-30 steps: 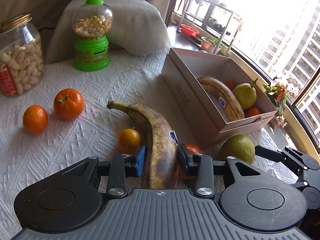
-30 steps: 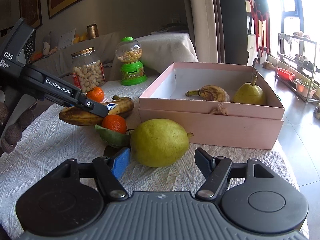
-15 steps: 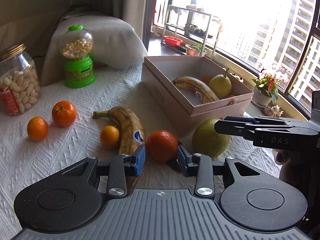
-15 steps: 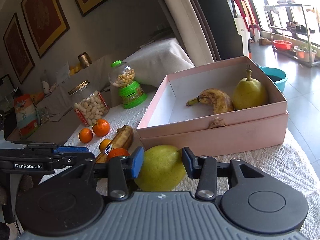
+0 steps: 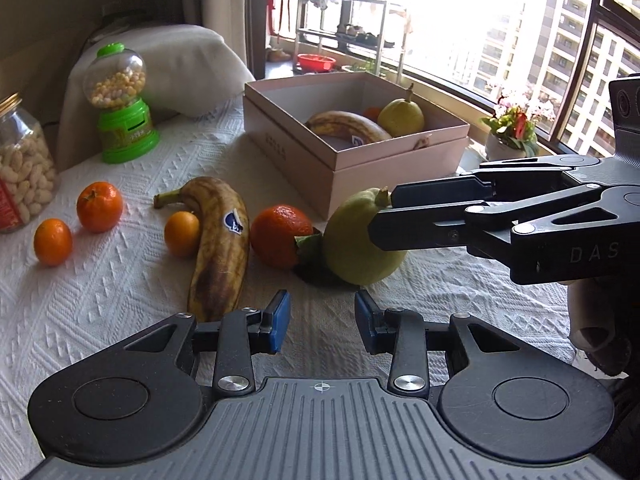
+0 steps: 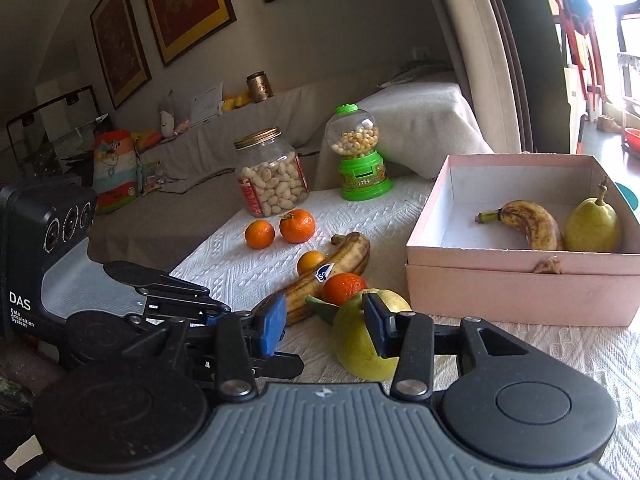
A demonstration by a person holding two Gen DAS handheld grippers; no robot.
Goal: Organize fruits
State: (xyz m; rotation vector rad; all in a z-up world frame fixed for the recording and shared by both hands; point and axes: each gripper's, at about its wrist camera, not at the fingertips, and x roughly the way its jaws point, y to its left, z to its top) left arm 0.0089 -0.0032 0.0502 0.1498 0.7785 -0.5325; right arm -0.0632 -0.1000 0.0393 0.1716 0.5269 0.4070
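1. The left claw (image 5: pixel 322 318) hangs over the surface (image 5: pixel 100 300). Its jaws are narrow, with nothing between the pads.
2. The right claw (image 6: pixel 323 308) has just been closing and now stands narrow. In its own view nothing lies between the pads. The green fruit (image 5: pixel 356 248) sits just past the right finger, not in the gap. From the left wrist view, the claw tips meet the fruit's upper side near the stem. Whether they press on it cannot be told.
3. The green fruit rests on the surface, in front of the box (image 5: pixel 288 152). It is rounded with a short stem and dull yellow-green skin. It is probably firm, fairly heavy and smooth. It looks wider than the present gap, so the jaws would likely need to open wide and take it across the belly.
4. The orange (image 5: pixel 280 234) lies just beside the green fruit, with a green leaf between them. It is likely light, and its peel gives under pressure; grip it at the widest part.
5. The banana (image 5: pixel 218 240) is heavily browned and carries a blue sticker. It is likely soft and easily bruised; take it mid-length, gently.
6. Three small oranges (image 5: pixel 182 233) (image 5: pixel 99 206) (image 5: pixel 53 241) lie further left. The first touches the banana.
7. The box already holds a second banana (image 5: pixel 348 124) and a pear (image 5: pixel 400 116).
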